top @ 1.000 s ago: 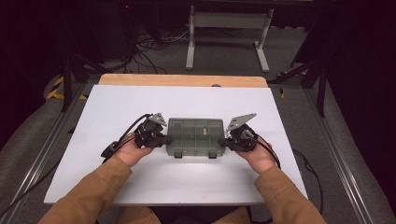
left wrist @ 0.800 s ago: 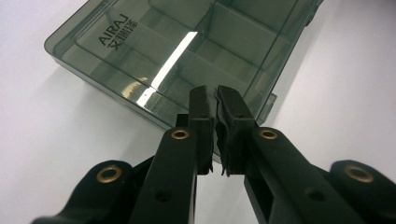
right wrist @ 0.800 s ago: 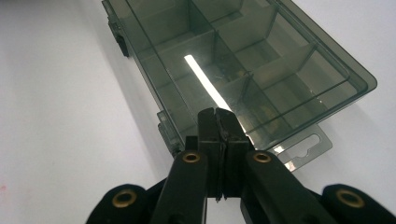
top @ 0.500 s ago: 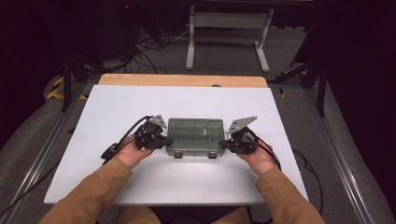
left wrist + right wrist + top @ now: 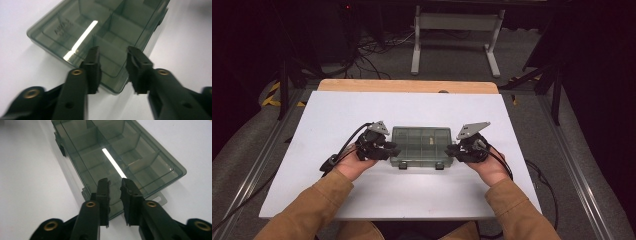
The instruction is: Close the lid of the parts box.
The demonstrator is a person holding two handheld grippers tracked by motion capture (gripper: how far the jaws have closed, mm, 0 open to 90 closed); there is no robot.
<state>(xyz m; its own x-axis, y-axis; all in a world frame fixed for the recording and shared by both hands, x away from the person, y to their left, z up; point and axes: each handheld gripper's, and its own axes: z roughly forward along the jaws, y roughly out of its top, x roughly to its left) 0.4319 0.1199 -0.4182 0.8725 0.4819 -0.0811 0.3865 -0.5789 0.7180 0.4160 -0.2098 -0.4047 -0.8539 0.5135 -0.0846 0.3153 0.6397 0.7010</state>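
Organizer box point(image 5: 421, 146), smoky clear plastic, lay shut at mid-desk point(image 5: 337, 115). It looked light, rigid and slick, best pinched at its short end walls. Left tongs point(image 5: 112, 60) and right tongs point(image 5: 115, 187) had just been opening, spread off its ends.

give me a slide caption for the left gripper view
Left tongs, jaws just opened, straddle one end of a smoky clear compartment box on the white table.
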